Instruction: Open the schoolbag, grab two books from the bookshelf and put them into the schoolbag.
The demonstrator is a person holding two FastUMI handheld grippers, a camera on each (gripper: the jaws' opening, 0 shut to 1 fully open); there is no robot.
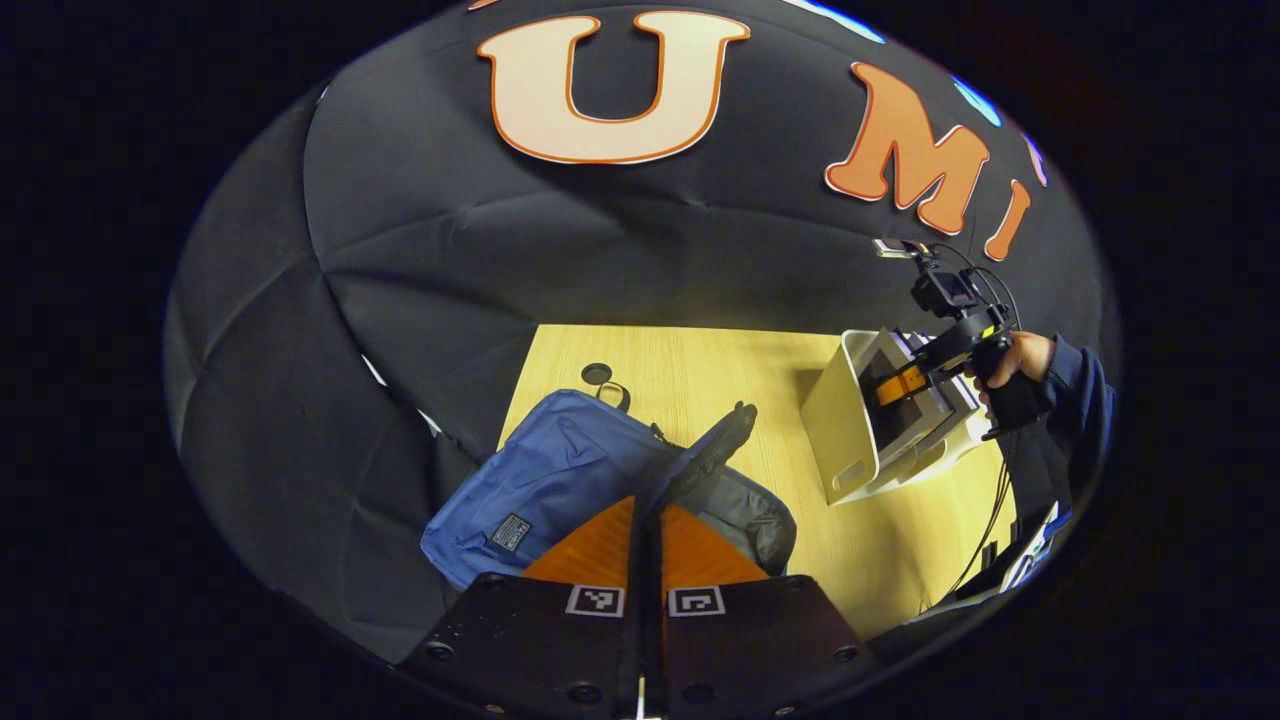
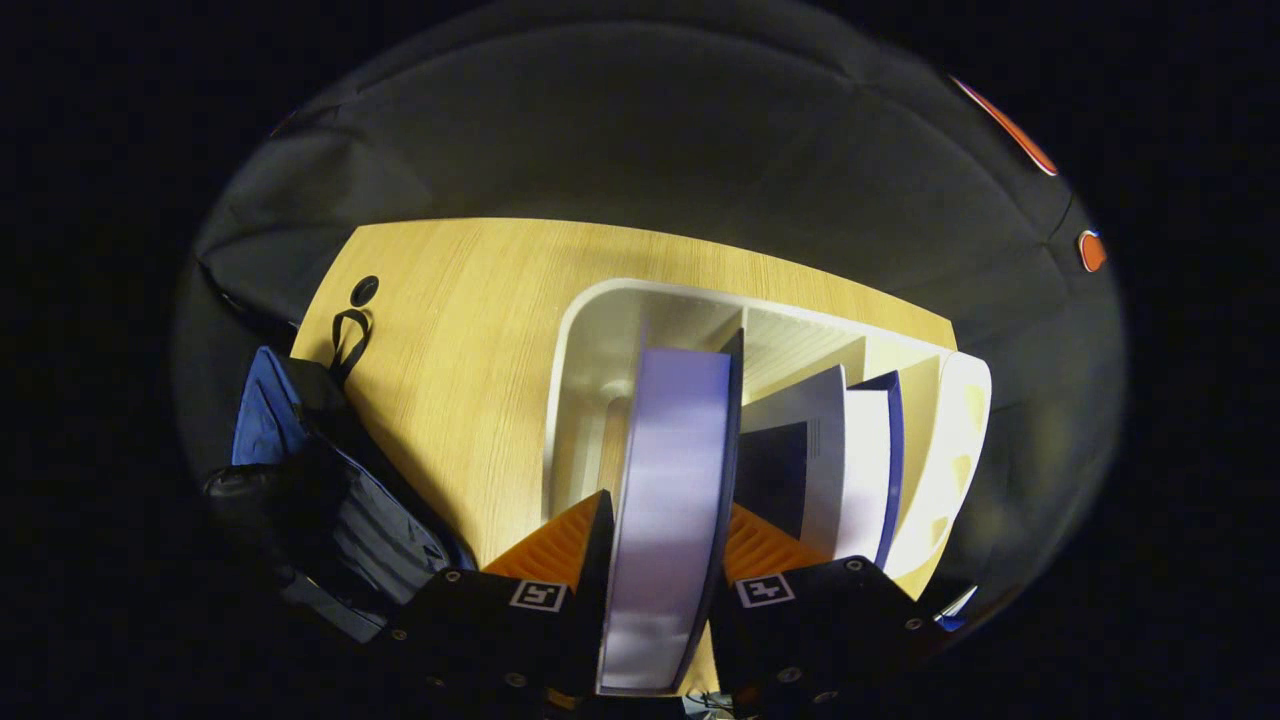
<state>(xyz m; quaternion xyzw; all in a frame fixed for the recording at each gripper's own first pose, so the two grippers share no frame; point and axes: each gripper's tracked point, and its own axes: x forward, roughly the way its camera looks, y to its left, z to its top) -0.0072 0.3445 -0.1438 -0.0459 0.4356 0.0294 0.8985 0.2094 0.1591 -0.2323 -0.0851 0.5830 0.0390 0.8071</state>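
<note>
Here, the right gripper (image 2: 660, 520) is seen closed on a thick white-paged book with a dark cover (image 2: 668, 480), its fingers pressed against the two covers while the page edge faces the camera; the book's long axis runs straight ahead of the claw, upright in the white plastic bookshelf (image 2: 590, 330). Further books (image 2: 860, 460) stand just to the claw's right in the same rack. The blue fabric schoolbag (image 2: 300, 480) lies well to that claw's left and below on the pale wooden table (image 2: 470, 330), so the book would, by judgement, have to be drawn back and carried leftward. The left gripper (image 1: 660, 520) is held nearly closed, pinching the raised dark flap (image 1: 710, 450) of the schoolbag directly ahead of it, by which the mouth is kept open; it is the nearer claw to the bag.
</note>
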